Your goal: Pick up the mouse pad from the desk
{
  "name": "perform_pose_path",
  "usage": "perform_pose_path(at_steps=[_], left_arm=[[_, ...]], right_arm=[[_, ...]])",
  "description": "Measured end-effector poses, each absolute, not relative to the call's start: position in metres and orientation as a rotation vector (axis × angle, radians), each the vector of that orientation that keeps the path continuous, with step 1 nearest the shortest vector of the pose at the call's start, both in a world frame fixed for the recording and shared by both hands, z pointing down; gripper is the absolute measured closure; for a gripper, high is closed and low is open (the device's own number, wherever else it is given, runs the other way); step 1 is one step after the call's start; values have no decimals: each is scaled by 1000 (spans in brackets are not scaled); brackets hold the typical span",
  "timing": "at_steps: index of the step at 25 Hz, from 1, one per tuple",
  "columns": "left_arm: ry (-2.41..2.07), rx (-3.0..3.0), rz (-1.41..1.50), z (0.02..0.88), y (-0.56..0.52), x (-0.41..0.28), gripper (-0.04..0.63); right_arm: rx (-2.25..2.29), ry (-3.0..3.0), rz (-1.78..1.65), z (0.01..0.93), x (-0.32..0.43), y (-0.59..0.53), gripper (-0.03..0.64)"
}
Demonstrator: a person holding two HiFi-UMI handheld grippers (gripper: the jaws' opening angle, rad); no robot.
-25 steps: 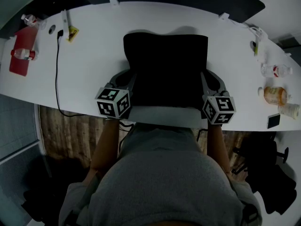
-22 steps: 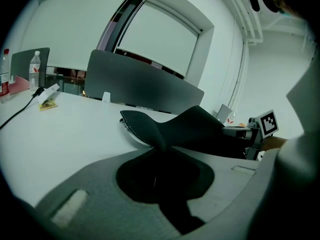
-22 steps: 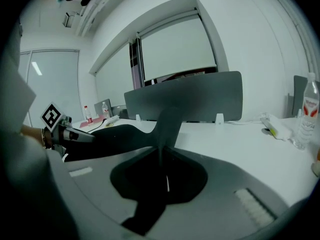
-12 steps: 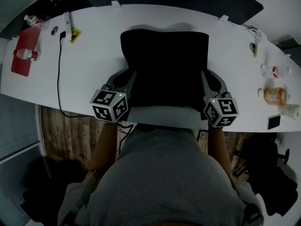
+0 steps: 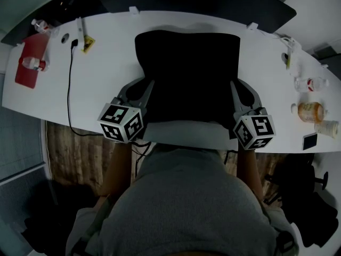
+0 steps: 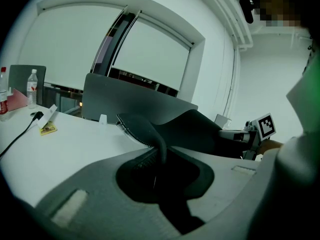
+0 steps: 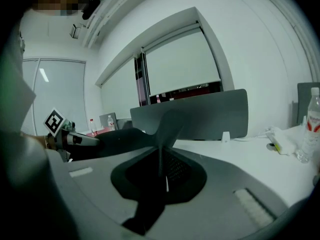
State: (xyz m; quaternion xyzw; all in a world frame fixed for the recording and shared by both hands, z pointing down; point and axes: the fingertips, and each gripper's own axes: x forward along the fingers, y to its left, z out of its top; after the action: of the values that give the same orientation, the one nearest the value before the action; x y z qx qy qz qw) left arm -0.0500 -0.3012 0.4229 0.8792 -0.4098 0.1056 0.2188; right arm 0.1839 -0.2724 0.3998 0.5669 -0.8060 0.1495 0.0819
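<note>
The black mouse pad (image 5: pixel 186 73) is held at its left and right edges, in front of the person and over the white desk (image 5: pixel 101 73). The left gripper (image 5: pixel 145 89) is clamped on the left edge, with the material pinched and curled up between its jaws. The right gripper (image 5: pixel 235 92) is clamped on the right edge likewise. The gripped edges are raised off the desk; whether the far edge touches it cannot be determined.

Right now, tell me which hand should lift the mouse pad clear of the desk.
Neither alone: the left tongs grip the mouse pad at its left edge, the right tongs at its right edge, evenly. Probably lift with both, or it sags.
</note>
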Motion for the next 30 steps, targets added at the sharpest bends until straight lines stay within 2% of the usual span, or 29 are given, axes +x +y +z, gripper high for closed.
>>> perform_pose_path(at_steps=[15,30], left_arm=[[-1165,2526,201,364,-299,-41,546],[-1216,2522,144,364,-286,-23,546]], right_arm=[[1729,-2490,361,346,188,-269,594],[1670,-2562,361,345,200,-260,595]])
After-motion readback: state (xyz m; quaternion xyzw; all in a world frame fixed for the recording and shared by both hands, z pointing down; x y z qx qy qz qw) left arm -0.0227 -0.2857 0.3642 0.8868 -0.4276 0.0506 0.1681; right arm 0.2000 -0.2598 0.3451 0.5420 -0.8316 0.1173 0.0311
